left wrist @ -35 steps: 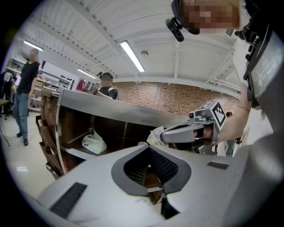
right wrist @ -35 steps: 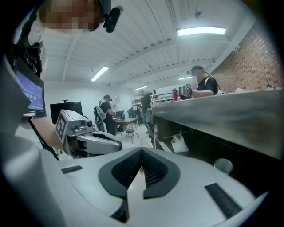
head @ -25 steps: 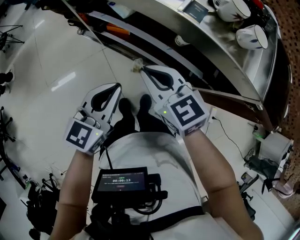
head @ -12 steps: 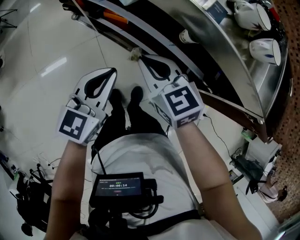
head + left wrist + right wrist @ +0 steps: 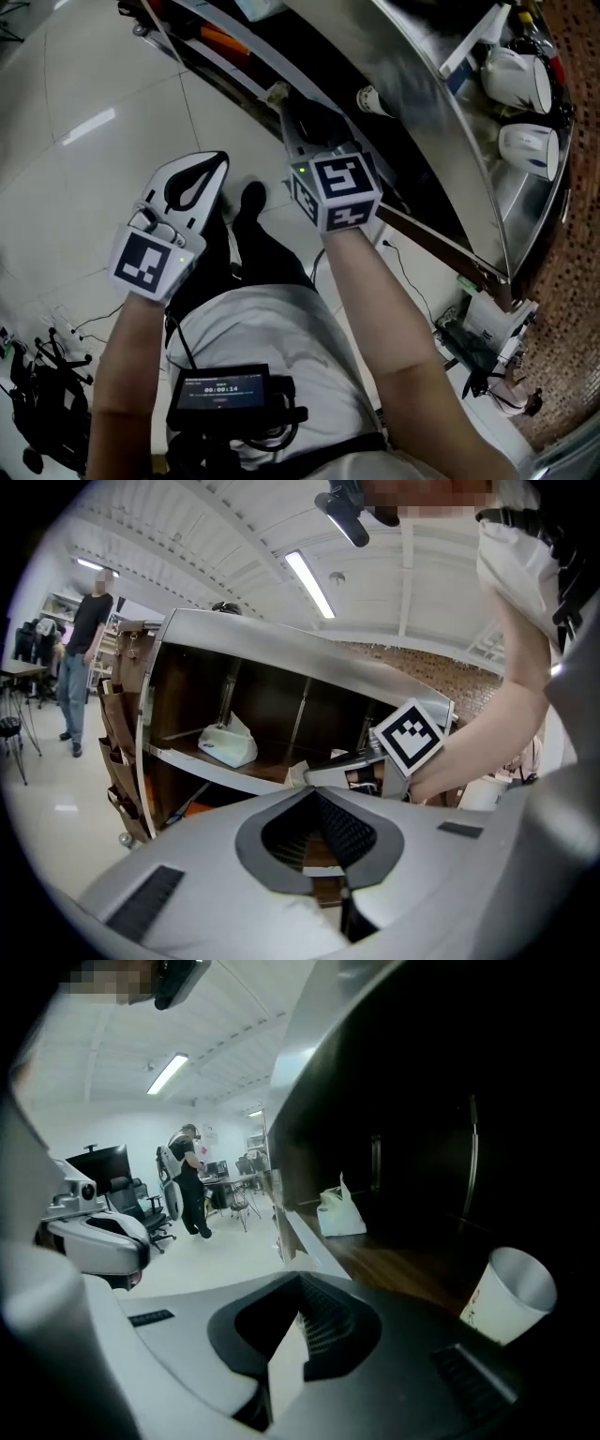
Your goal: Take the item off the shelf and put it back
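Small pale item (image 5: 276,91), a crumpled scrap that could be paper or tissue, is pinched at the very tip of the right gripper (image 5: 286,105). It hangs in the air at the front edge of the shelf (image 5: 394,1265) and does not rest on the board. The right fingers are pressed together on it. In the right gripper view a pale strip shows between them, probably the same scrap. The left gripper (image 5: 221,159) hangs lower and further from the shelf, with its fingers together and nothing between them.

From where I stand the scrap looks almost weightless, soft and easily crushed. It seems neither slippery nor fragile. There is little of it to hold, so a pinch across its bulkiest fold at the fingertips suits it best. It will likely cling to a pad or drift when let go, so it wants to touch the board first.

A paper cup (image 5: 506,1296) stands on the board near the front edge, on the right in the right gripper view. It is tilted mouth-up and looks empty as far as I can see inside. A white bag (image 5: 340,1215) sits toward the board's far end, its contents hidden. Two white jugs (image 5: 516,73) sit on the unit's top; what they hold I cannot tell.
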Demonstrator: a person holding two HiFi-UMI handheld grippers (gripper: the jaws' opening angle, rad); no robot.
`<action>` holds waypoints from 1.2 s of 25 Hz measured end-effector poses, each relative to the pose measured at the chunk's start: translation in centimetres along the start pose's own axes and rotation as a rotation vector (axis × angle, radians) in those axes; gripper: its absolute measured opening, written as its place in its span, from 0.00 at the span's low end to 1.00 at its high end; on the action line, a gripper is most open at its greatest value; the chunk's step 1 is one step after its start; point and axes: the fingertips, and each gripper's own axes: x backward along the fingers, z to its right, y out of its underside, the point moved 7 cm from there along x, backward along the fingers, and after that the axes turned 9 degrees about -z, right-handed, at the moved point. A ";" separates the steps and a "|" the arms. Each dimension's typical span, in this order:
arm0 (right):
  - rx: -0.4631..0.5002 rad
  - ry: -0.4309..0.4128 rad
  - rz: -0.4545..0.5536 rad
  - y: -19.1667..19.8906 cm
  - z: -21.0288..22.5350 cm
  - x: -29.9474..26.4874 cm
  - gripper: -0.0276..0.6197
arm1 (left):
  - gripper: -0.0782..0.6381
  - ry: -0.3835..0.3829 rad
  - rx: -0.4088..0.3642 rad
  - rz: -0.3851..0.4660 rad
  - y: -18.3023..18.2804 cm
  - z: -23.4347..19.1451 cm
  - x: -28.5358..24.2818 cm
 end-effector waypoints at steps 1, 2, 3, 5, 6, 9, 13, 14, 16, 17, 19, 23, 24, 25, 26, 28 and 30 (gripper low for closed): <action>0.003 0.011 -0.004 -0.1 0.4 -0.6 0.05 | 0.12 -0.003 0.003 -0.001 0.0 -0.3 -0.1; 0.005 0.023 -0.008 -0.2 0.8 -1.2 0.05 | 0.12 -0.005 0.003 0.000 0.0 -0.5 -0.3; 0.007 0.036 -0.014 -0.3 1.2 -1.8 0.05 | 0.12 -0.004 0.001 -0.001 0.0 -0.6 -0.4; 0.011 0.061 -0.021 -0.4 2.1 -2.8 0.05 | 0.12 -0.001 -0.005 -0.002 -0.3 -0.7 -0.6; 0.011 0.073 -0.022 -0.6 2.5 -3.2 0.05 | 0.12 0.001 -0.008 -0.001 -0.4 -0.7 -0.6; 0.007 0.107 -0.013 -1.3 3.9 -4.2 0.05 | 0.12 0.001 -0.006 0.000 -0.6 -0.8 -0.5; 0.001 0.166 0.009 -2.6 5.9 -5.4 0.05 | 0.12 -0.010 0.013 -0.012 0.0 -1.0 -0.1; -0.004 0.180 0.009 -2.8 6.4 -5.7 0.05 | 0.12 -0.012 0.014 -0.018 0.2 -0.9 0.0; -0.019 0.202 0.007 -2.9 7.2 -6.3 0.05 | 0.12 -0.012 0.021 -0.030 0.5 -0.7 0.0; -0.026 0.211 0.006 -3.0 7.5 -6.5 0.05 | 0.12 -0.013 0.026 -0.033 0.6 -0.6 0.0; -0.035 0.228 0.001 -2.9 8.1 -6.9 0.05 | 0.12 -0.018 0.038 -0.033 0.7 -0.6 0.1; -0.035 0.229 -0.013 -2.7 8.3 -7.4 0.09 | 0.12 -0.035 0.051 -0.038 1.1 -0.6 0.4; -0.029 0.231 -0.015 -2.7 8.3 -7.5 0.09 | 0.12 -0.037 0.050 -0.038 1.1 -0.6 0.5; -0.027 0.236 -0.018 -2.7 8.3 -7.5 0.10 | 0.12 -0.040 0.049 -0.037 1.1 -0.7 0.6; -0.030 0.241 -0.021 -2.7 8.3 -7.5 0.12 | 0.12 -0.042 0.049 -0.034 1.1 -0.7 0.8; -0.048 0.244 -0.021 -2.6 8.3 -7.3 0.16 | 0.12 -0.046 0.050 -0.029 1.1 -0.6 1.1; -0.061 0.246 -0.016 -2.6 8.2 -7.1 0.18 | 0.12 -0.049 0.054 -0.032 1.1 -0.5 1.4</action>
